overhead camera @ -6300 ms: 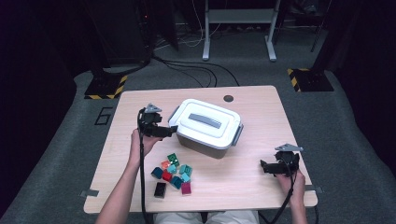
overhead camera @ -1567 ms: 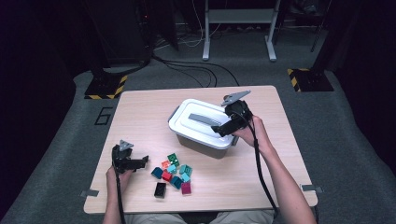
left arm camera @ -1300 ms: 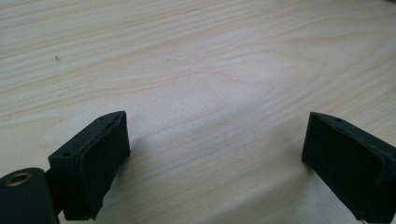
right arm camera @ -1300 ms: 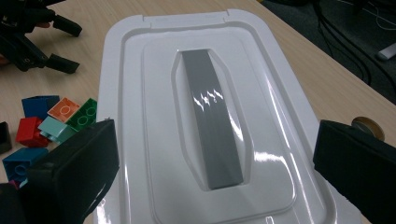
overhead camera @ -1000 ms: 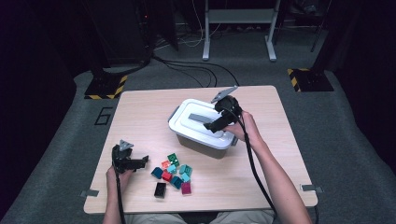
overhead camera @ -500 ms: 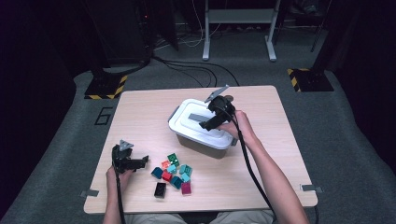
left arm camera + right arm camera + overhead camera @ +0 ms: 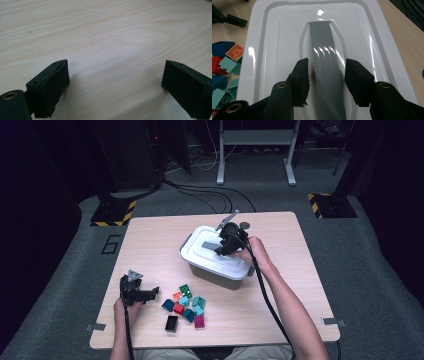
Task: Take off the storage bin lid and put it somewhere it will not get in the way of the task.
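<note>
A white plastic box point(image 7: 215, 262) is set near the middle of the table, closed by a glossy white lid point(image 7: 274, 50). A flat grey handle point(image 7: 325, 65) is laid lengthwise in the lid's recessed centre.

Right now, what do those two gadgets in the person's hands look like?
Both are black, with two blocky, flat-faced black jaws each. The left gripper and the right gripper each carry a grey three-cornered plate on top and trail a black cable back along the forearm. Small brass-coloured rivets sit at the jaw bases. The forearms are bare, with no sleeves showing.
</note>
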Demonstrator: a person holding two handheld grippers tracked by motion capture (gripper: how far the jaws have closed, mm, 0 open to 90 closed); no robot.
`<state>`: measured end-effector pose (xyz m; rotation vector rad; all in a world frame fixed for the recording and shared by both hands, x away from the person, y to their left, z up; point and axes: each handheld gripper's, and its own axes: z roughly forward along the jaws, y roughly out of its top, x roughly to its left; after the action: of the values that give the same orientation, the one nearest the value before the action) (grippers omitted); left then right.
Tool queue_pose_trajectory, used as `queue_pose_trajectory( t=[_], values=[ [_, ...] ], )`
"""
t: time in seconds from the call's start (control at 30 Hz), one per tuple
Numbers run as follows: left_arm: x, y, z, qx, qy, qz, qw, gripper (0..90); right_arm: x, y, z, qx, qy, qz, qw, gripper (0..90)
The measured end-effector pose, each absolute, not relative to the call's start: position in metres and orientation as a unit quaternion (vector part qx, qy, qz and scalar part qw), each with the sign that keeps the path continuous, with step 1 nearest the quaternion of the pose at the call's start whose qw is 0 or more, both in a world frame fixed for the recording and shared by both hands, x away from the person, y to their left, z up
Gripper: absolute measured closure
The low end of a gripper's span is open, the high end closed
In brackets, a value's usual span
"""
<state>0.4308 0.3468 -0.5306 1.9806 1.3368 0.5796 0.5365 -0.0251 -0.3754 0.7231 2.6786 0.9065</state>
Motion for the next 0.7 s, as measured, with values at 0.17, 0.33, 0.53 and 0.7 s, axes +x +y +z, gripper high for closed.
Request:
queue_pose_trajectory(
  t=[0.17,0.33,0.53,0.7],
  values=[
    [0.4308,0.3468,-0.5306,0.759,0.512,0.222,0.335,7.2,0.5395,-0.0273,-0.3758,0.246,0.912,0.312,0.106,60.1],
    [0.4309,0.3468,-0.5306,0.759,0.512,0.222,0.335,7.2,0.5410,-0.0289,-0.3762,0.245,0.911,0.317,0.094,64.1],
    [0.4310,0.3468,-0.5306,0.759,0.512,0.222,0.335,7.2,0.5455,-0.0312,-0.3757,0.233,0.915,0.319,0.079,65.6],
    [0.4310,0.3468,-0.5306,0.759,0.512,0.222,0.335,7.2,0.5441,-0.0300,-0.3749,0.228,0.918,0.314,0.083,66.4]
  ],
)
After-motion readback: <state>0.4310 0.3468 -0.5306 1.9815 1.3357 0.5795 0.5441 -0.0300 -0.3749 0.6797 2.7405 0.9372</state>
